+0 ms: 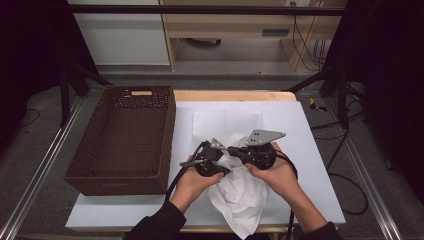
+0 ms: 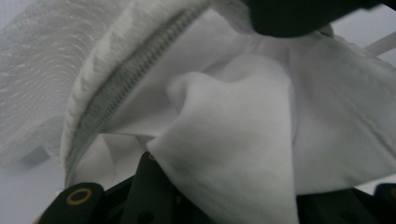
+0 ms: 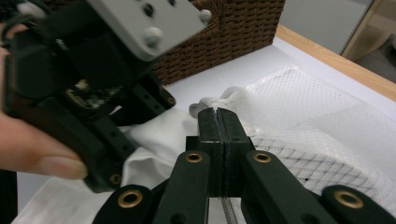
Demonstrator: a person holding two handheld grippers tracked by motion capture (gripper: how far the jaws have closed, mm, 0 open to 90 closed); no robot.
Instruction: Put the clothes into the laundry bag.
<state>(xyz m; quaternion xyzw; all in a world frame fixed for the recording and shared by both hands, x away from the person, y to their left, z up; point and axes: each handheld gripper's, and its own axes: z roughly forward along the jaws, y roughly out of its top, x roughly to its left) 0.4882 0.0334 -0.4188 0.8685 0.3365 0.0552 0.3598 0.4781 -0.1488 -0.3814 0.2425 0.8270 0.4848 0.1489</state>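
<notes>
the step in hand looks like stuffing a white cloth (image 1: 240,192) into a mesh zip bag (image 1: 227,122) on the table (image 1: 310,150), beside a basket (image 1: 125,135)

the right gripper (image 3: 218,122) has its jaws pressed together on the bag's edge by the zip, holding the mouth up

the left gripper (image 1: 207,162) has cloth lying between its jaws at the bag's opening; whether they pinch it i cannot tell

next, i'd judge, the left pushes the cloth deeper past the zip (image 2: 126,88) while the right keeps the mouth open
</notes>
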